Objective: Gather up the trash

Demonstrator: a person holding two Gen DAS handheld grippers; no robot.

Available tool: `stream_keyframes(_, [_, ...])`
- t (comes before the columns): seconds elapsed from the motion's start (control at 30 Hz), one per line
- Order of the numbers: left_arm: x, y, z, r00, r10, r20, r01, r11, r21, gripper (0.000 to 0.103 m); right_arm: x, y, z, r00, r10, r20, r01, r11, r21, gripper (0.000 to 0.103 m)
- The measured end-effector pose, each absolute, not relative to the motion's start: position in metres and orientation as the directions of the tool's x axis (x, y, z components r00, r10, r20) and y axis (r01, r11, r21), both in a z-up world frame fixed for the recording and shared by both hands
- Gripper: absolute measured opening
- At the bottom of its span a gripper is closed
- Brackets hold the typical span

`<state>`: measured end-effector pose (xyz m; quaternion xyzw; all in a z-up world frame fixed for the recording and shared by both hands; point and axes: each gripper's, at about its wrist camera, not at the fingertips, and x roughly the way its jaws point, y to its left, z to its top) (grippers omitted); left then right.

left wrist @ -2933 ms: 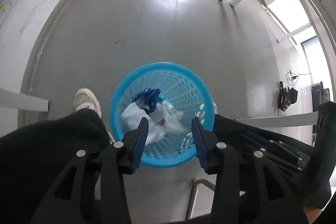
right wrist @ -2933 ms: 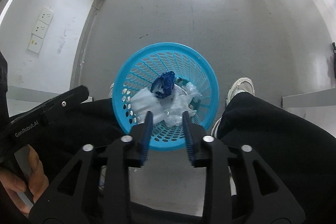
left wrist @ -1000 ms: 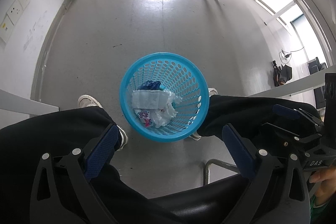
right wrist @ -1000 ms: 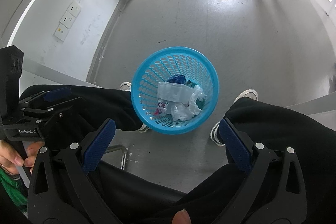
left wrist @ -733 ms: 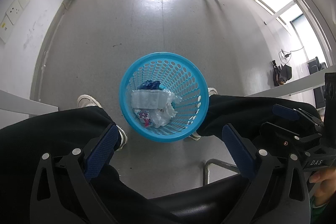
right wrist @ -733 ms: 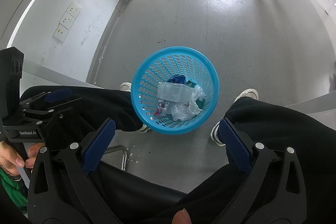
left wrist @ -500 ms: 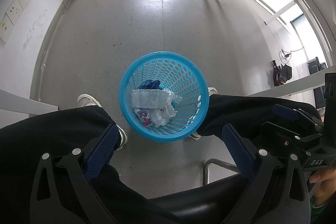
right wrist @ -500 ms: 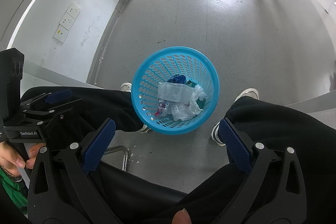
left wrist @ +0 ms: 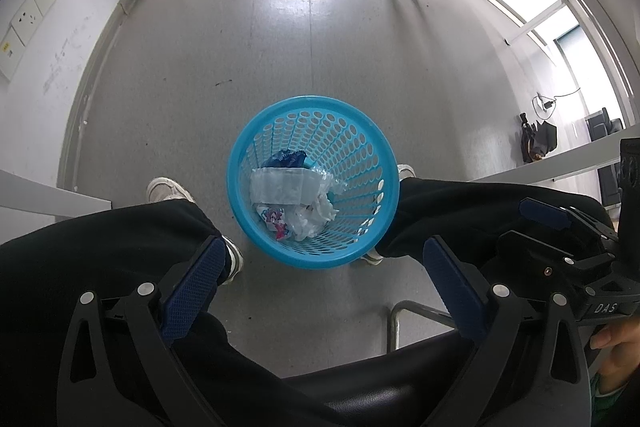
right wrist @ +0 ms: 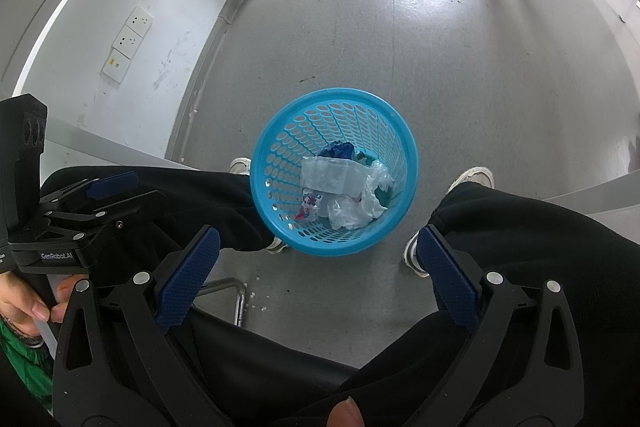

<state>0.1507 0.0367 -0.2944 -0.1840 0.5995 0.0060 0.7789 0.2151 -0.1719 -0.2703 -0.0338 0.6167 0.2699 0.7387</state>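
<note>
The round blue perforated plastic waste basket [left wrist: 313, 183] stands upright on the grey speckled floor [left wrist: 280, 59], its mouth open upward, between the seated person's two black-trousered legs [left wrist: 120, 251]. A white sneaker [left wrist: 168, 189] rests on the floor just beside the basket. Inside lies the trash: a flat translucent rectangular plastic wrapper [left wrist: 282, 186] on top, its long axis running left to right across the basket in both views; a crumpled dark blue wrapper [left wrist: 289, 159] behind it; crumpled white tissue or film [left wrist: 316, 213]; and a small printed pink-and-blue packet [left wrist: 276, 221].

The left gripper [left wrist: 318, 281] hangs above the basket, its textured blue pads spread wide and clamping nothing. The right gripper [right wrist: 316, 273] likewise stands wide apart and empty.
</note>
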Motion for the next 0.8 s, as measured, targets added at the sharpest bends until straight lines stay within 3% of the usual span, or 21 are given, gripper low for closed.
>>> stream_keyframes(0.8, [0.1478,0.0403,-0.2992,0.277,-0.228,-0.933,-0.239,0.925,-0.296,0.097,0.2143,-0.1723,-0.2719,0.092,0.359,-0.929,-0.441,0.851,0.285,0.095])
